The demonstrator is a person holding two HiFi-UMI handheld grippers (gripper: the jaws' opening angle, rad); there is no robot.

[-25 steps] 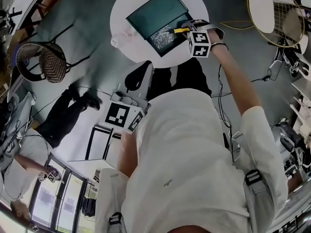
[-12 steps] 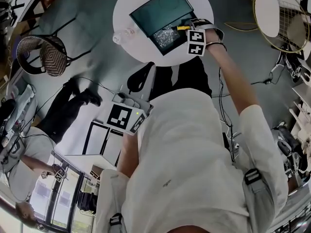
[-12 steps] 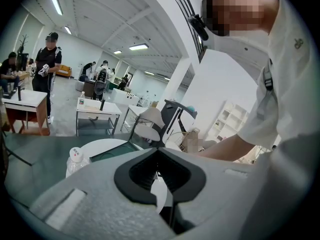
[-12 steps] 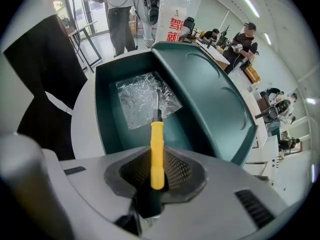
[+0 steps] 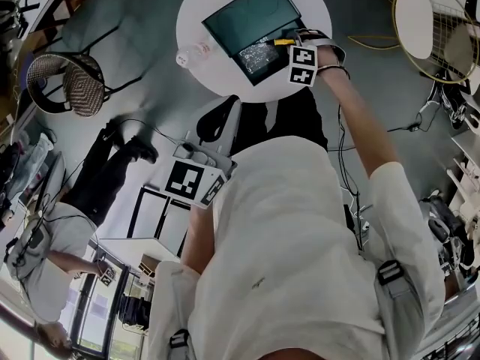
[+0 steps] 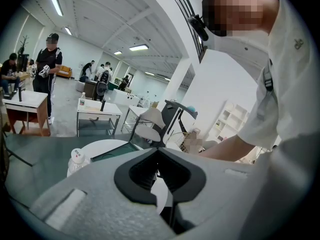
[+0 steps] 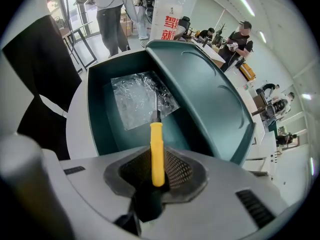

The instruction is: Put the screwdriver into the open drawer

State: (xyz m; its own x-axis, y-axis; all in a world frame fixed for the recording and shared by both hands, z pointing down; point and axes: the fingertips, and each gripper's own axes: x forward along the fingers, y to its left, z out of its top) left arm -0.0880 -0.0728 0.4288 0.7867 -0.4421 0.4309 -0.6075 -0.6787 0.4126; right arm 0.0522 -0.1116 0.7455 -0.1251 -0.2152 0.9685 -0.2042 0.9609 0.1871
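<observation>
The right tool [image 7: 157, 180], still clamped on the yellow screwdriver [image 7: 157, 144], has edged over the open drawer [image 7: 96, 104], so only letting go remains; the left tool [image 6: 161, 180] hangs closed and empty.

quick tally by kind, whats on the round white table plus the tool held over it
screwdriver: 1
open teal drawer: 1
clear plastic bag, in the drawer: 1
plastic bottle: 1
total: 4
</observation>
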